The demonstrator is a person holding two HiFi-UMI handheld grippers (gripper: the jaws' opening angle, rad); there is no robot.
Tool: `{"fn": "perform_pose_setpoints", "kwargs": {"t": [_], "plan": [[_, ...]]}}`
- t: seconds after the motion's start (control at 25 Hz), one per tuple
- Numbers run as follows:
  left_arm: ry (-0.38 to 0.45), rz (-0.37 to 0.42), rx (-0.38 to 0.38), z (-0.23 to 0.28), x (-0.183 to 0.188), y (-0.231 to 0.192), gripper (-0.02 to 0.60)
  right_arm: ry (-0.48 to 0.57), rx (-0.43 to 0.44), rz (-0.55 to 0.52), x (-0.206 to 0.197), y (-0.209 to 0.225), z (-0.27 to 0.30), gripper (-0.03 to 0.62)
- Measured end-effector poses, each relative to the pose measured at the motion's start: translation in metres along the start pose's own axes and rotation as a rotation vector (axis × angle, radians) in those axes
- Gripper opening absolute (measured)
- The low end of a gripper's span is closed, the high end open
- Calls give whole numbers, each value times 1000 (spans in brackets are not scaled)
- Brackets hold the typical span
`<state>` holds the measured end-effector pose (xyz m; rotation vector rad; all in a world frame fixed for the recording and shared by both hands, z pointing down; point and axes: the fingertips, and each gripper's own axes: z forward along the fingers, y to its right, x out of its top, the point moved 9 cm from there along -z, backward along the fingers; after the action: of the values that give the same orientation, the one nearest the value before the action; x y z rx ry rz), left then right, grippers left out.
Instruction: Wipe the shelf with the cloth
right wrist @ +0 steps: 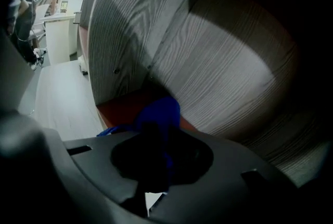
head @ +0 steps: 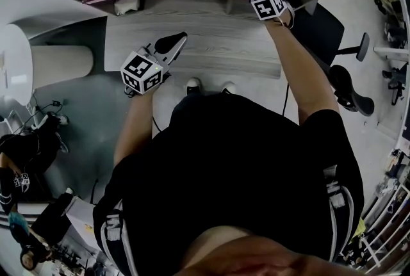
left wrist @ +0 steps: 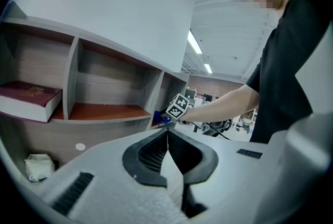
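The left gripper (left wrist: 167, 134) hovers over the near left of the desk (head: 211, 44), its jaws pressed together on nothing. It looks parked there to stay clear of the work. Beyond it the shelf (left wrist: 106, 112) runs along the desk's far edge. A red book (left wrist: 28, 97) lies in its left compartment, with a white wad (left wrist: 39, 166) on the desk beneath, and the middle compartment is bare. At the right, the right gripper (right wrist: 156, 137) reaches into the right compartment, jaws pinching the blue cloth (right wrist: 162, 108). The cloth bunches ahead of the jaws and seems to rest on that compartment's reddish floor, near the back wall. Held bunched like this, it can be dragged along the board, so I judge wiping is under way there. Whether the other compartments are done I cannot tell.
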<state>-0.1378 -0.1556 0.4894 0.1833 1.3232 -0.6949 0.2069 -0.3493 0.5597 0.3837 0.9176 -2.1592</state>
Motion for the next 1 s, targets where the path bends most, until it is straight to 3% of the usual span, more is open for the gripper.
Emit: {"fn": "perform_pose_setpoints", "kwargs": {"t": [0.44,1.0], "plan": [[1,-5,41,-14,0,5,18,57,80,-38,23,-22,3,54],[8,-9,89,-27,4,12,18,94,113,-41,34,-28,3,54]]}}
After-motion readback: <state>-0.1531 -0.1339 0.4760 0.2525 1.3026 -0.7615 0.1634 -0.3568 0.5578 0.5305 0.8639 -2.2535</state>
